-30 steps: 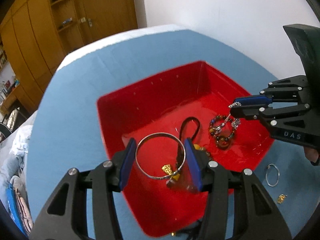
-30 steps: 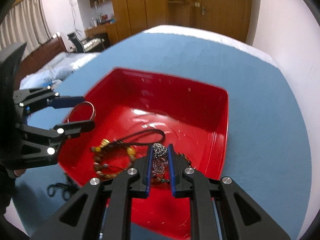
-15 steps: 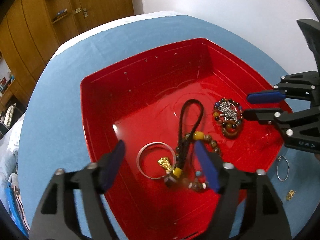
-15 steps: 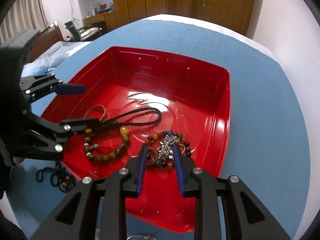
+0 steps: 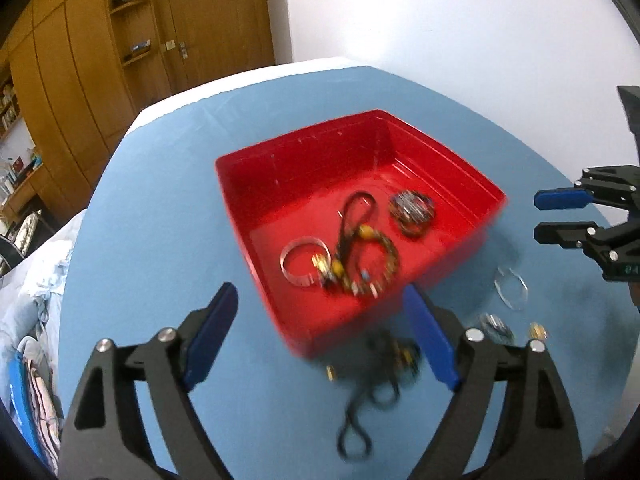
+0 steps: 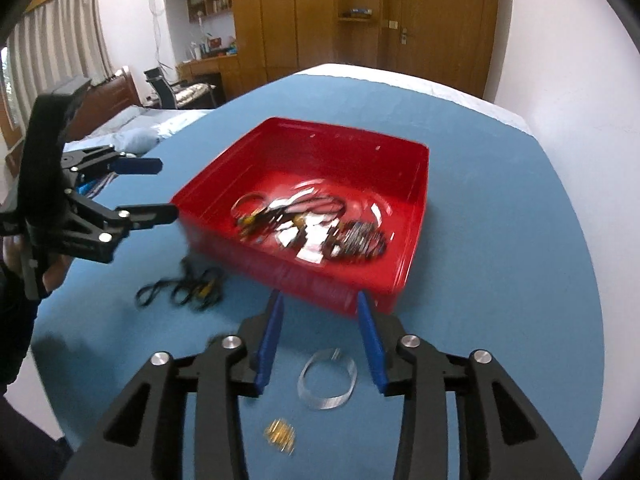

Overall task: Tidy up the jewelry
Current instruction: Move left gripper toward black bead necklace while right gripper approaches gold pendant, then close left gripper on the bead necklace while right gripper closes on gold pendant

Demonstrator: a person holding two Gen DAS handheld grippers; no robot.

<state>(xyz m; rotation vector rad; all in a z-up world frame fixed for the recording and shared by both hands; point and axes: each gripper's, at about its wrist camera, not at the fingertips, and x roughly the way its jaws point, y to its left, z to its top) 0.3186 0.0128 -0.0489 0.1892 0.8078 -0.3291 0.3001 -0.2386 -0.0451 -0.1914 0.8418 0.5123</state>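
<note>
My left gripper and right gripper both hang with jaws apart, holding nothing. Beyond them a red tray on the blue table holds a bangle and beads. A silver ring lies outside, between my right fingers.

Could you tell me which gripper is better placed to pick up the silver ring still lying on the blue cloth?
Right. The right gripper is open, and the silver ring lies on the cloth just below its fingertips. The left gripper, also open, points at the black cord, farther from the ring.
</note>
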